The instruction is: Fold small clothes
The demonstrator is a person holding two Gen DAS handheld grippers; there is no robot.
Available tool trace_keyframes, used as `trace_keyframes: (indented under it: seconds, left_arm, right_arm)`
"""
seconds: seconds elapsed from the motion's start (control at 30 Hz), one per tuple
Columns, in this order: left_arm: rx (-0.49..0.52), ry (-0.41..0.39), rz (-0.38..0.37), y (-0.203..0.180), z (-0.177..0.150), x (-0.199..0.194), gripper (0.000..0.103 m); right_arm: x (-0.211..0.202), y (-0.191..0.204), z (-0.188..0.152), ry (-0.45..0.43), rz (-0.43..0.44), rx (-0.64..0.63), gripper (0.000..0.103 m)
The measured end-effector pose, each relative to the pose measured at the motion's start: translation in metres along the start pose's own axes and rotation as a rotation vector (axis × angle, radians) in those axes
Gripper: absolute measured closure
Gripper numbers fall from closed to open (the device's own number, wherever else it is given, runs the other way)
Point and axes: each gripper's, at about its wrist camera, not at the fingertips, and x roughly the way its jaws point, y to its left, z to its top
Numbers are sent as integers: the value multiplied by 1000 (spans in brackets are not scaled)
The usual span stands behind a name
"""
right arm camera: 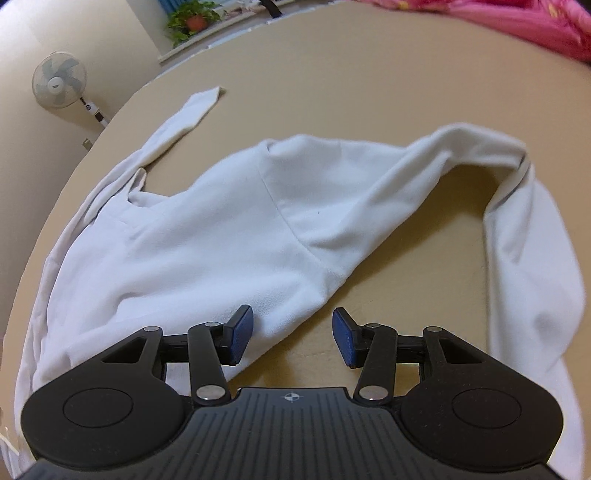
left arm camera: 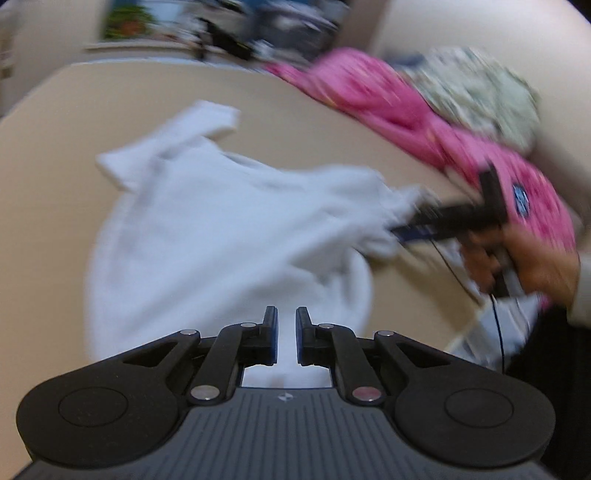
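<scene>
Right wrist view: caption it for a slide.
Open right gripper above crumpled white long-sleeved cotton top on beige table.

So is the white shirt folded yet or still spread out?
Not folded: the white shirt lies rumpled and spread on the table, one sleeve stretched out, the other looped round bare tabletop.

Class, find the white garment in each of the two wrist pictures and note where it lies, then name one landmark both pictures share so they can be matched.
Left wrist view: the white garment fills the centre and lower left, blurred, spread on the beige table.
Right wrist view: the white garment spans the middle from left edge to right edge, one sleeve reaching toward the upper left.
Shared landmark: the pink cloth at the table's far edge, seen top right in both views.
</scene>
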Motion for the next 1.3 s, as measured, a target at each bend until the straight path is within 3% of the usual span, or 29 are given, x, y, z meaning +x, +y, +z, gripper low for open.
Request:
trace_keyframes:
  seconds: [0.07, 0.1, 0.13, 0.2, 0.27, 0.3, 0.33, 0.37, 0.43, 0.53, 0.6, 0.67, 0.7, 0.77, 0.8, 0.87, 0.97, 1.0, 1.1, 1.23, 1.3]
  left_arm:
    - [53, 26, -33, -17, -2, 22, 91]
    - [81, 38, -48, -27, -3, 32, 84]
    - [100, 44, -56, -33, -6, 45, 79]
    - [126, 57, -60, -45, -11, 61, 62]
    - [178, 86, -38, -49, -19, 84, 64]
    - [213, 106, 3, -53, -21, 92, 86]
    - [235, 123, 46, -53, -19, 98, 100]
    - [237, 132, 54, -45, -18, 96, 99]
    - [221, 91, -35, -39, -5, 78, 99]
    - [220, -82, -313, -26, 18, 17, 99]
    - [159, -65, -417, -6, 23, 2, 96]
    - [140, -6, -342, 6, 18, 6, 88]
    - [146, -4, -294, 9, 16, 6, 85]
    - [110, -41, -308, 17, 17, -3, 80]
    - [79, -71, -333, 23, 18, -10, 69]
    - [70, -116, -309, 30, 19, -23, 56]
    - [47, -80, -165, 44, 16, -24, 55]
    - [10, -47, -104, 53, 13, -19, 55]
    - [-115, 29, 29, 83, 4, -8, 55]
    - [-213, 99, 109, 107, -5, -6, 55]
    - [-229, 139, 113, 111, -12, -1, 55]
  right_arm:
    - [3, 1, 1, -11, 8, -6, 68]
    - [4, 2, 1, -21, 14, -15, 86]
    - [4, 2, 2, -34, 22, -17, 95]
    - [1, 2, 5, -68, 33, -6, 99]
    - [-8, 8, 16, -128, 47, -21, 99]
    - [-16, 13, 27, -179, 65, -41, 100]
    - [-22, 20, 41, -225, 76, -61, 100]
    - [-27, 27, 57, -265, 77, -77, 100]
    - [-32, 47, 93, -316, 61, -109, 100]
    - [-29, 83, 137, -400, 21, -174, 100]
    - [-20, 100, 155, -440, -27, -191, 103]
    - [-6, 105, 166, -389, -74, -161, 99]
    - [1, 101, 166, -331, -57, -132, 90]
    - [1, 94, 153, -298, -54, -120, 89]
    - [-6, 88, 140, -302, -64, -140, 88]
    - [-18, 74, 113, -266, -44, -157, 84]
    - [-36, 41, 61, -160, -25, -105, 74]
    - [-42, 31, 43, -120, -29, -84, 69]
    - [-55, 7, -18, -19, -39, -39, 68]
    - [-65, 3, -91, 73, -79, -11, 67]
    - [-72, 10, -111, 47, -97, -45, 67]
